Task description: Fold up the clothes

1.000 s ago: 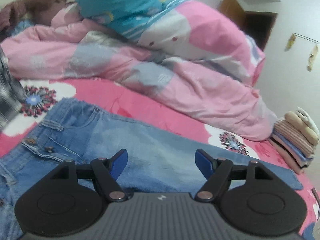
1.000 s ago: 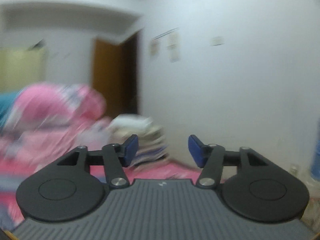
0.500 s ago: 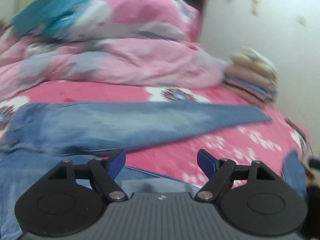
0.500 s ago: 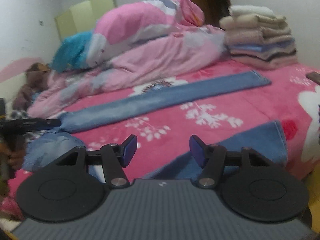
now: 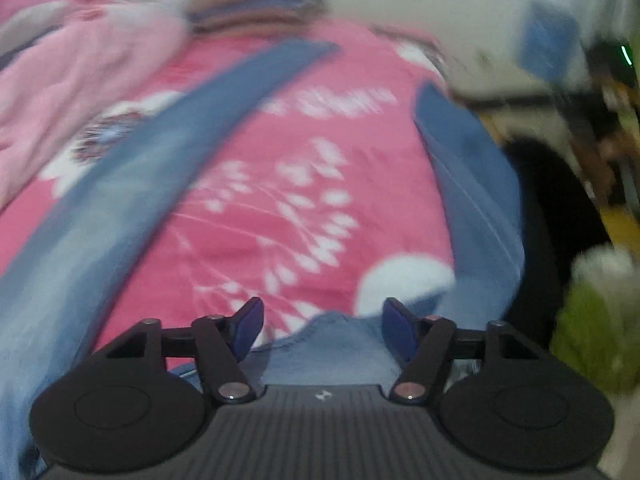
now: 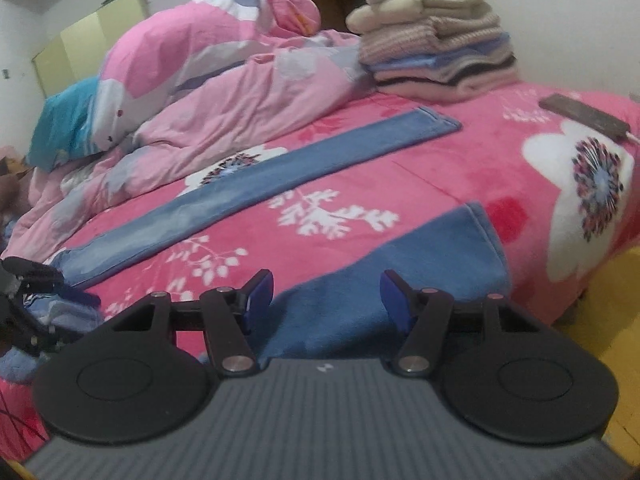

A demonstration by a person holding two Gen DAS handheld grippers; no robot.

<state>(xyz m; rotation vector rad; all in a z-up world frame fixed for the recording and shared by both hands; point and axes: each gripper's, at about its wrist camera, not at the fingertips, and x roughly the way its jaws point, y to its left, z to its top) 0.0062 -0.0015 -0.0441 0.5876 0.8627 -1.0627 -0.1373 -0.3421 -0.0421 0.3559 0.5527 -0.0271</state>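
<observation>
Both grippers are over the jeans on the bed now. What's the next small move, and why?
Probably lower the right gripper onto the near jeans leg and close on its edge. Its jaws stand open with denim just beyond and nothing pinched. The left gripper is closing, with denim below it and nothing visibly gripped. The far leg lies flat, spread apart.
</observation>
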